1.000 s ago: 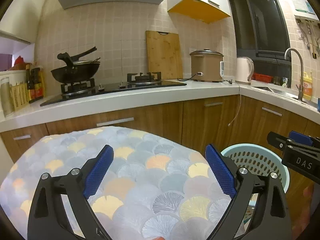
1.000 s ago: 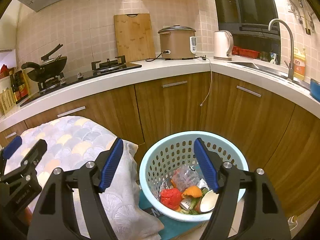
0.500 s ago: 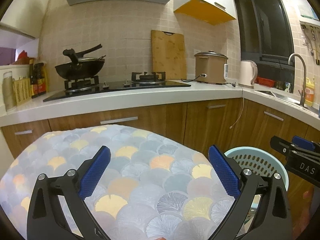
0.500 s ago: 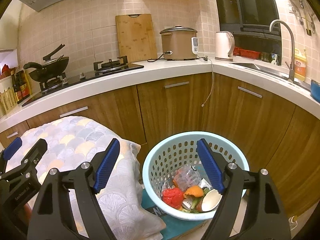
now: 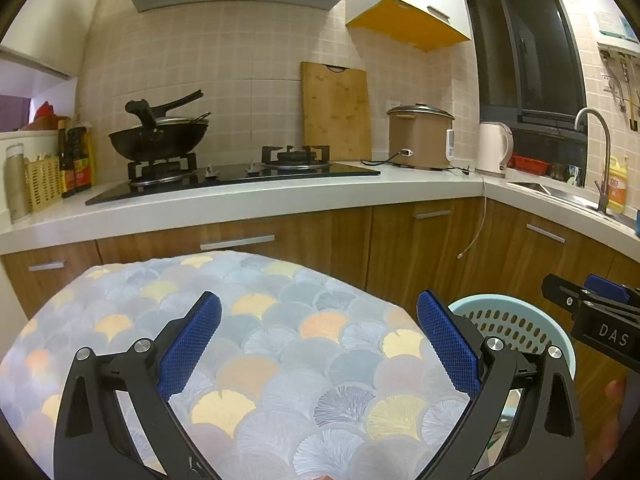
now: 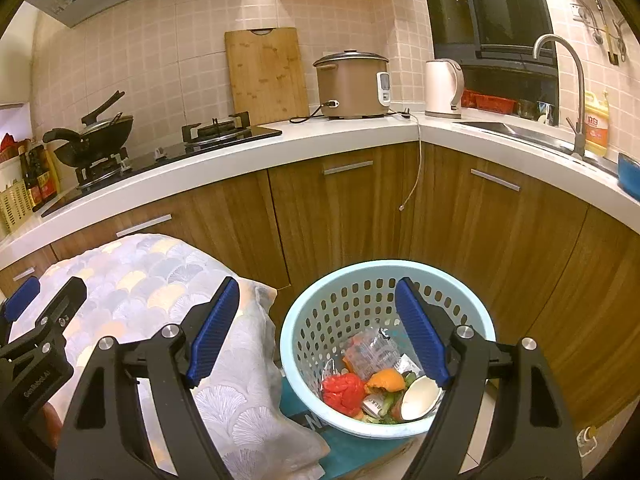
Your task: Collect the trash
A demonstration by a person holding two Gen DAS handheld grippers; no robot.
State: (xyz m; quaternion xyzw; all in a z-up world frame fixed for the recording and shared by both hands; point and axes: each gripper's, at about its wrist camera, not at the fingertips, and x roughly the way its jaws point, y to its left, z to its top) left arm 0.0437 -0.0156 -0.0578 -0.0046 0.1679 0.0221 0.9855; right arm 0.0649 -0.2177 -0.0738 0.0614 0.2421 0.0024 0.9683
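A light blue perforated basket (image 6: 320,312) stands on the floor by the wooden cabinets. In it lies trash: a red crumpled piece (image 6: 342,388), orange peel (image 6: 386,380), a clear wrapper (image 6: 370,350) and a white cup (image 6: 420,398). My right gripper (image 6: 316,300) hangs open above the basket's near left rim, nothing between its blue pads. My left gripper (image 5: 318,316) is open over the table with the fan-pattern cloth (image 5: 260,344), holding nothing. The basket (image 5: 516,328) shows at the right of the left wrist view, with the right gripper's side (image 5: 592,312) over it.
A white L-shaped counter (image 6: 360,136) runs behind, with a hob, a wok (image 6: 96,140), a cutting board, a rice cooker (image 6: 352,84), a kettle (image 6: 442,88) and a sink with a tap (image 6: 560,88). A teal box (image 6: 312,424) lies under the basket.
Both cameras tipped slightly upward in view; the right gripper's jaws spread a little wider over the basket. Nothing was picked up or dropped.
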